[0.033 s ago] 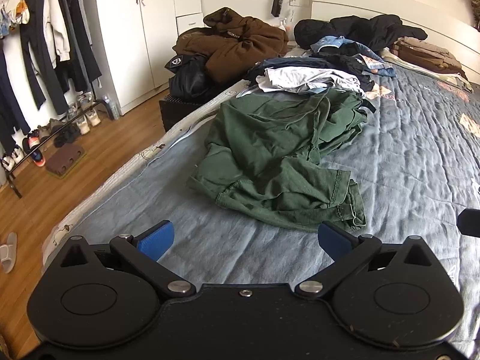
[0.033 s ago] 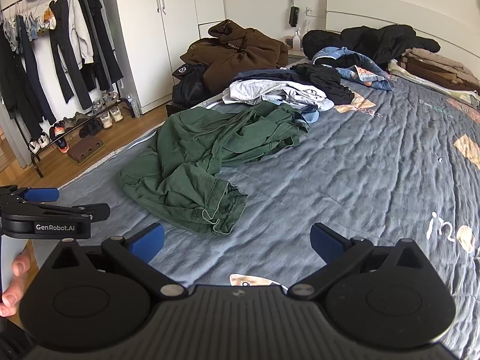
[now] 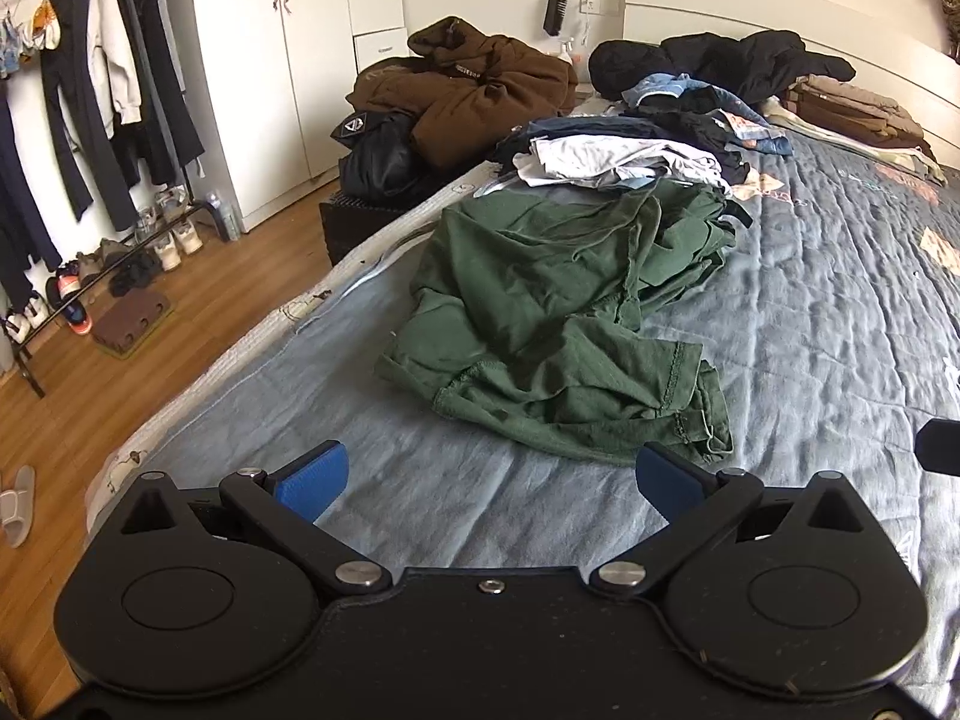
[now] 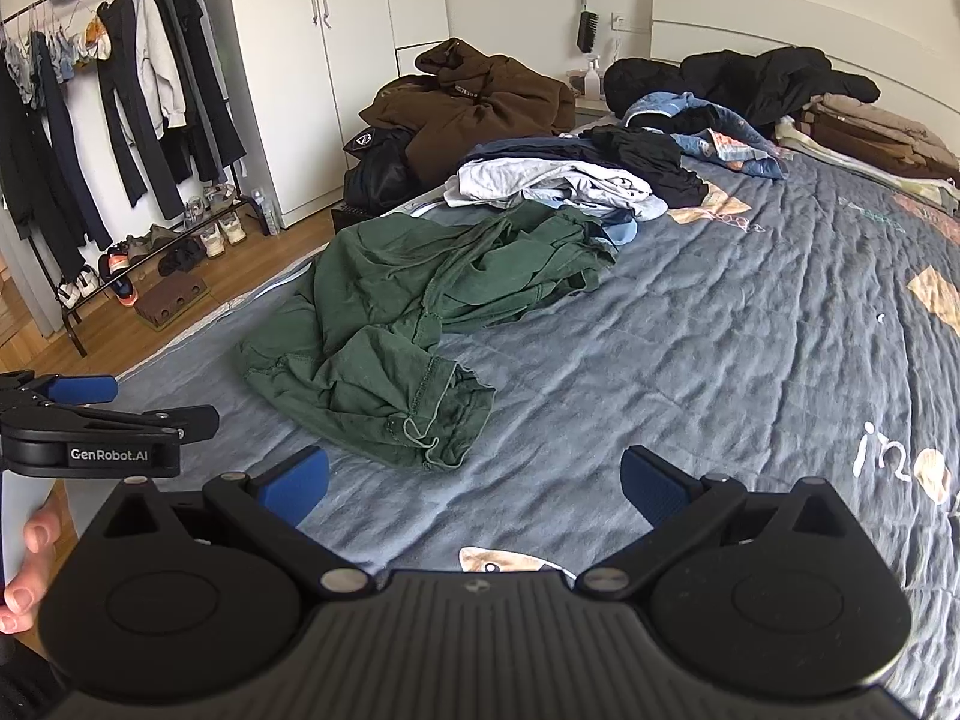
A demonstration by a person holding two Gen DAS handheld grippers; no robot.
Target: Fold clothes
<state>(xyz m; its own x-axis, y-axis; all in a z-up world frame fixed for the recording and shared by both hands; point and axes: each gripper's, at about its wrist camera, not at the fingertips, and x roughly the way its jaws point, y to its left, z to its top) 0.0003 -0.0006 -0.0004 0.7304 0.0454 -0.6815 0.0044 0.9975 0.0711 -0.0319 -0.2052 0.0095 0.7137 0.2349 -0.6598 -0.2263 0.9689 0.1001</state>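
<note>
**Green garment unfolded, both claws spread and empty**

On the bed, at the near edge, both grippers hover over bare quilt with nothing between their fingers.

Left to right across the scene:

- Clothes rack (image 3: 90, 120) at 10 o'clock in the left wrist view, dark trousers and a pale hoodie hanging, shoes beneath. Not part of the work as far as I can judge.
- Brown hoodie (image 3: 480, 90) heaped on something dark beside the bed, at about 11 o'clock.
- Green garment (image 3: 570, 312) at 12 o'clock from the left gripper (image 3: 489, 483), crumpled, hems turned over, one sleeve or leg doubled on itself. Its near hem lies just beyond the right-hand blue pad; no contact.
- Mixed pile (image 3: 630, 156) of white, blue and black pieces behind the green one, touching its far end.
- Quilt (image 3: 840, 330) open and free from 1 to 3 o'clock.
- Folded stack (image 3: 852, 108) of brown and beige items at the headboard, about 1 o'clock.

Right wrist view: right gripper (image 4: 474, 480) spread fully, pads apart over quilt. Green garment (image 4: 420, 324) sits at 11 o'clock from it, near hem close to the left pad but apart. The left gripper (image 4: 102, 414) shows at 9 o'clock, held by a hand (image 4: 27, 564).

Progress, judged: early. The headboard stack looks finished; the green piece is untouched and the pile behind it still waits. Likely next: flatten the green garment on the free quilt.
</note>
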